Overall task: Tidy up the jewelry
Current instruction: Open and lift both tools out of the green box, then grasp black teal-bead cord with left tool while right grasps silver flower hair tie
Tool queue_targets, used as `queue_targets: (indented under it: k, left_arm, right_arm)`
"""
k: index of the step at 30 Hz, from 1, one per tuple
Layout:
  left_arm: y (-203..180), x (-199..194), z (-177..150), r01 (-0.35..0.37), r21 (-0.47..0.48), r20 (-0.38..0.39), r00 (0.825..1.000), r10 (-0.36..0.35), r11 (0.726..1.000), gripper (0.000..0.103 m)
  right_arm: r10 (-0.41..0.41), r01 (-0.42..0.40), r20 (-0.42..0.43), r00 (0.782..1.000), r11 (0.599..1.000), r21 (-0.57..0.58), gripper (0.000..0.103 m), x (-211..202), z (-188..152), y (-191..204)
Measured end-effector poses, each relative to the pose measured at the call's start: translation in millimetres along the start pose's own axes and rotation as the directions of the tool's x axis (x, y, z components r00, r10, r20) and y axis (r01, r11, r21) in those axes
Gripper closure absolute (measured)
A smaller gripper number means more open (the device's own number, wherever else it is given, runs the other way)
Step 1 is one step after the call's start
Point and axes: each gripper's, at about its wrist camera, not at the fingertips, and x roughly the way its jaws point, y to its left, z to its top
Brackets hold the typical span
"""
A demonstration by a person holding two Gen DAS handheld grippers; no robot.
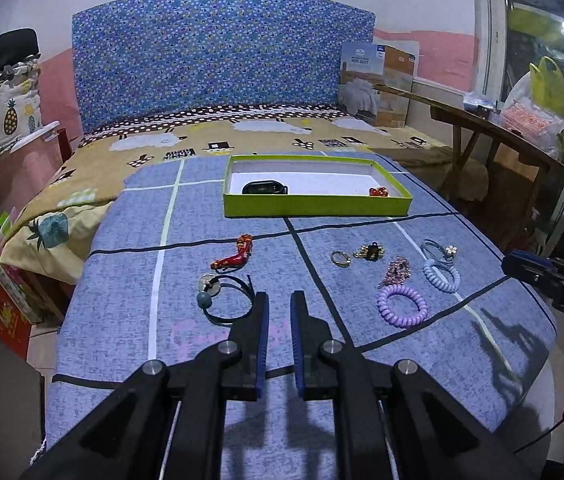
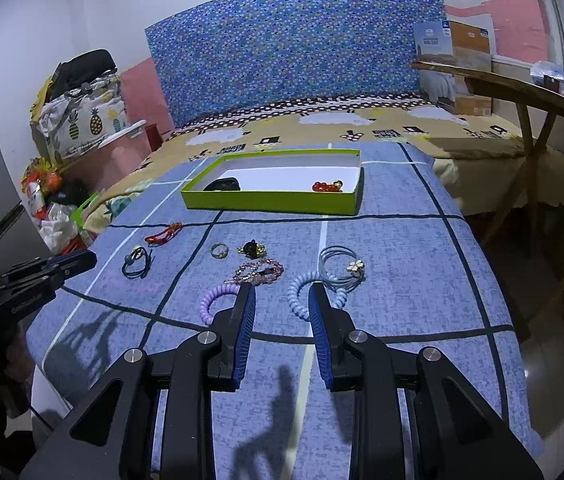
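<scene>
Blue-grey checked cloth (image 1: 217,240) covers the tabletop, crossed by dark and pale lines.

Items, left to right, as seen from the left wrist:
- Black cord bracelet (image 1: 223,298) with a blue bead and a clear disc, near the left gripper (image 1: 279,300). Gripper held above the cloth, fingers narrowly parted, nothing between them.
- Red beaded ornament (image 1: 235,256), just beyond the cord bracelet, apart from it.
- Gold ring (image 1: 340,258), right of the dark centre line.
- Gold-and-black clip (image 1: 370,251), just beside the ring.
- Pink chain bracelet (image 1: 396,272), lying in a heap.
- Purple coil hair tie (image 1: 402,306), touching the near end of the pink chain.
- Pale blue coil hair tie (image 1: 442,276), further right.
- Grey wire bangle with a flower charm (image 1: 440,250), overlapping the far edge of the blue coil.

Far side: green box (image 1: 314,204), white inside, holding a black smartwatch (image 1: 264,188) at its left end and a red bead cluster (image 1: 378,191) at its right.

Right gripper (image 2: 282,300): released, fingers well apart, hovering low with the pale blue coil seen in the gap between them; purple coil just left of its left finger. Nothing grasped.

Behind the tabletop: bed with sheep-print cover (image 1: 185,144) and blue patterned headboard (image 1: 221,52).
</scene>
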Motion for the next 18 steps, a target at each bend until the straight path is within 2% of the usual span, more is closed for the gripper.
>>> queue_targets:
  k: [5,7,8,18]
  left_arm:
    - [8.2,7.1,0.1,-0.016,-0.017,-0.008,1.000,0.016,1.000,0.088]
    - [11.9,10.3,-0.1,-0.021,-0.025,-0.010,1.000,0.021,0.999,0.077]
    - [14.1,12.3,-0.2,-0.024,-0.031,-0.012,1.000,0.023,0.999,0.076]
    - [36.6,45.0,-2.0,-0.069,-0.064,-0.082,0.995,0.064,0.996,0.075]
  right_arm:
    - [-0.010,0.010,-0.002,1.000,1.000,0.004,0.075,3.3,-0.5,-3.7]
    - [-0.010,0.010,-0.007,1.000,1.000,0.004,0.075,6.0,-0.8,-5.2]
    - [-0.010,0.010,-0.009,1.000,1.000,0.005,0.075,6.9,-0.7,-5.7]
    - [-0.027,0.027,-0.042,0.999,0.999,0.017,0.075,26.4,2.1,-16.9]
